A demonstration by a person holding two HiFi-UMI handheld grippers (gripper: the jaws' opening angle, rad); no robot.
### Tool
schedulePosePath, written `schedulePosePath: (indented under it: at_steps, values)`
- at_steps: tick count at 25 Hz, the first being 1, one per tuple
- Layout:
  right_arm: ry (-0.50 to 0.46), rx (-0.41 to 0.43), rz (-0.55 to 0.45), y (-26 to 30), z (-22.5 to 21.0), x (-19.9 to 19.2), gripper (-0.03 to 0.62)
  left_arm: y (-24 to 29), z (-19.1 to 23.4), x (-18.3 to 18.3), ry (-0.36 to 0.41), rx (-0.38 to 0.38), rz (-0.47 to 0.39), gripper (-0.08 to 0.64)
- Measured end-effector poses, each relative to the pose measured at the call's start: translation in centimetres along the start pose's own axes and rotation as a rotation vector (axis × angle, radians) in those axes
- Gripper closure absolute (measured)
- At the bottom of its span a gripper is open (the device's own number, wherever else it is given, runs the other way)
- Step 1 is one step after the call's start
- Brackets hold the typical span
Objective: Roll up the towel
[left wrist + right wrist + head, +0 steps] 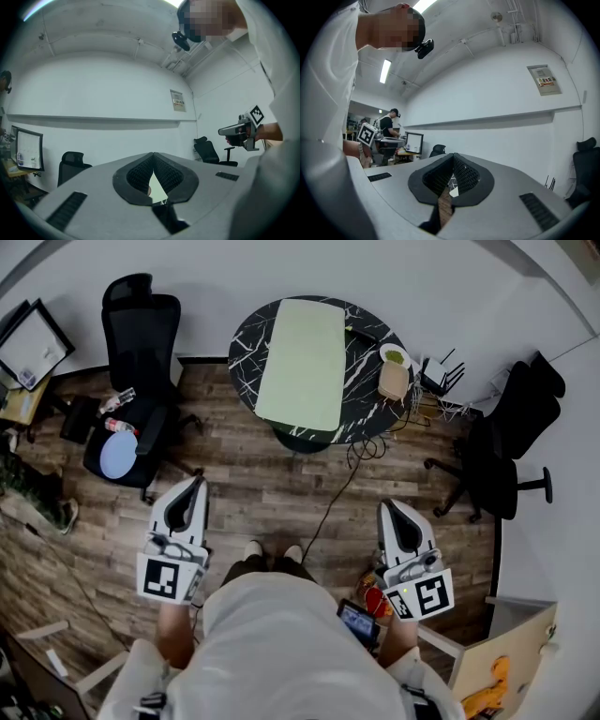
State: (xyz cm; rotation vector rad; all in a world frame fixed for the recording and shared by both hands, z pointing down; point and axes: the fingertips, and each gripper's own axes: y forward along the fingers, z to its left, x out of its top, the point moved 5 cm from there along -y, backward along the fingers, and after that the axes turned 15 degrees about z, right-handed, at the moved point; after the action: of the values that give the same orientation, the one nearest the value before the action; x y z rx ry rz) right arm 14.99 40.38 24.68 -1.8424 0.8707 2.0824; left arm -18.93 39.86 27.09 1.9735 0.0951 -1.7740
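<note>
A smooth white shirt [272, 643] fills the foreground. Well ahead, a round, black, white-veined marble table [366, 395] carries the pale green rectangular towel [305, 362], lying flat and unrolled. The wedge-shaped grey left claw [195, 484] and right claw [387, 509] are pinched together, empty.

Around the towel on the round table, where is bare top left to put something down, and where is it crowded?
Bare marble shows in a crescent of the table between the left edge of the towel and the rim, and a band along its right edge. The right rim is crowded: a tan container and a dish sit there.
</note>
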Motion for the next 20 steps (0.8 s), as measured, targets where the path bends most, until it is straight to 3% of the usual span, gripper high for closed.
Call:
schedulePosePath:
  at_steps: [8, 14, 20]
  values:
    - [-0.027, -0.016, 0.058, 2.5, -2.9, -1.9, 0.598, 4.0, -0.7, -2.1, 0.008, -0.001, 0.096, 0.557]
    - [-0.002, 0.003, 0.031, 3.3, -4.5, -1.2, 0.598, 5.8, -1.4, -1.9, 0.031, 0.005, 0.131, 0.557]
    - [0.033, -0.009, 0.013, 3.8, -5.3, -1.5, 0.598, 6.1, -1.5, -1.5, -0.02, 0.016, 0.081, 0.557]
